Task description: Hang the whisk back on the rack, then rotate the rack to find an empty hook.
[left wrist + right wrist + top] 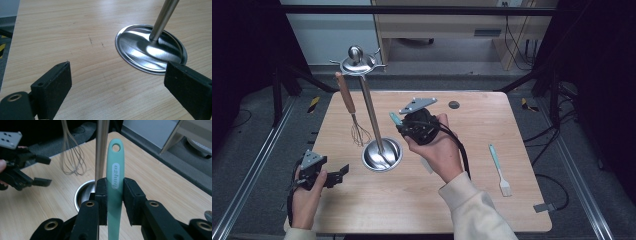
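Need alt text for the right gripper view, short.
The right gripper is shut on a mint-green utensil handle, hanging hole uppermost. Just behind rises a steel stand's pole with a whisk hanging; the left gripper hovers open at left.

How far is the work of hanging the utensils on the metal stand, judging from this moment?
Done, it seems: the wooden-handled wire whisk already hangs from the steel hook stand. In hand: the right hand-held gripper is shut on a mint-green utensil handle with a hanging hole, held close to the stand's pole. Left: the teal-handled brush lies on the wooden table. The left hand-held gripper is open and holds nothing.
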Demonstrator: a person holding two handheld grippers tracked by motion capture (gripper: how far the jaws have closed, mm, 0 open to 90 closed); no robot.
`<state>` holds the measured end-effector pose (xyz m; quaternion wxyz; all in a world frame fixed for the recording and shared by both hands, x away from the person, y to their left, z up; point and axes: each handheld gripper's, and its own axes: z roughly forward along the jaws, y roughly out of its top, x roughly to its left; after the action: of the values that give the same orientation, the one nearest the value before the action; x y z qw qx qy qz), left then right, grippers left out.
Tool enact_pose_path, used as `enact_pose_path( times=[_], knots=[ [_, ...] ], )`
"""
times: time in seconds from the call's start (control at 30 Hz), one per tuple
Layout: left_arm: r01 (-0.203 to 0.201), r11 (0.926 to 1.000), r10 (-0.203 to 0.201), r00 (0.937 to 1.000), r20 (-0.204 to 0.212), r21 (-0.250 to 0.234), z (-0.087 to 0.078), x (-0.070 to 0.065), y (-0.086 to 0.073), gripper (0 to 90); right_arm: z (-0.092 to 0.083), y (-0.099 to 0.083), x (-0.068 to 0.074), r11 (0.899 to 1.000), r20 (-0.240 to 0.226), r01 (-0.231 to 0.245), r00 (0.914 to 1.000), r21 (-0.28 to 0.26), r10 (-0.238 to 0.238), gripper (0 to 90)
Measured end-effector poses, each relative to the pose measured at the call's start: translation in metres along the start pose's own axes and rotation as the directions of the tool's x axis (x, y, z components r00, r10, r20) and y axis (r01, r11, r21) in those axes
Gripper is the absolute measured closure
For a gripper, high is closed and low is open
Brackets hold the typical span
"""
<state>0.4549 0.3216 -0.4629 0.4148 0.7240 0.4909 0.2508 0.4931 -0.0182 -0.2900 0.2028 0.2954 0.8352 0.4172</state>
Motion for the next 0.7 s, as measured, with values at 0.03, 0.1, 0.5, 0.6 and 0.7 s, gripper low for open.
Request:
enact_pose_path(
  times=[0.03, 0.1, 0.5, 0.6, 0.7],
  knots=[
    [-0.001, 1.0, 0.001, 1.0, 0.001, 0.001, 0.0, 0.0, 0.0, 7.3, -0.001, 0.001, 0.002, 1.0, 0.004, -0.007, 1.0, -0.011, 0.007, 74.6],
    [-0.004, 1.0, 0.004, 1.0, 0.0, -0.002, 0.0, 0.0, 0.0, 7.3, -0.003, 0.003, 0.004, 0.999, 0.003, -0.017, 0.9999, -0.032, 0.017, 74.6],
    [-0.009, 1.0, 0.009, 1.0, -0.002, 0.001, 0.0, -0.001, 0.0, 7.3, -0.015, 0.014, 0.013, 0.991, 0.023, -0.034, 0.999, -0.127, 0.038, 74.5],
    [-0.008, 1.0, 0.008, 1.0, 0.0, 0.001, -0.001, -0.002, 0.0, 7.3, -0.019, 0.017, 0.016, 0.987, 0.026, -0.042, 0.9986, -0.152, 0.046, 74.5],
    [-0.011, 0.9999, 0.011, 0.9999, 0.001, -0.001, -0.001, -0.002, 0.0, 7.3, -0.022, 0.02, 0.019, 0.984, 0.032, -0.043, 0.9983, -0.171, 0.049, 74.6]
  ],
)
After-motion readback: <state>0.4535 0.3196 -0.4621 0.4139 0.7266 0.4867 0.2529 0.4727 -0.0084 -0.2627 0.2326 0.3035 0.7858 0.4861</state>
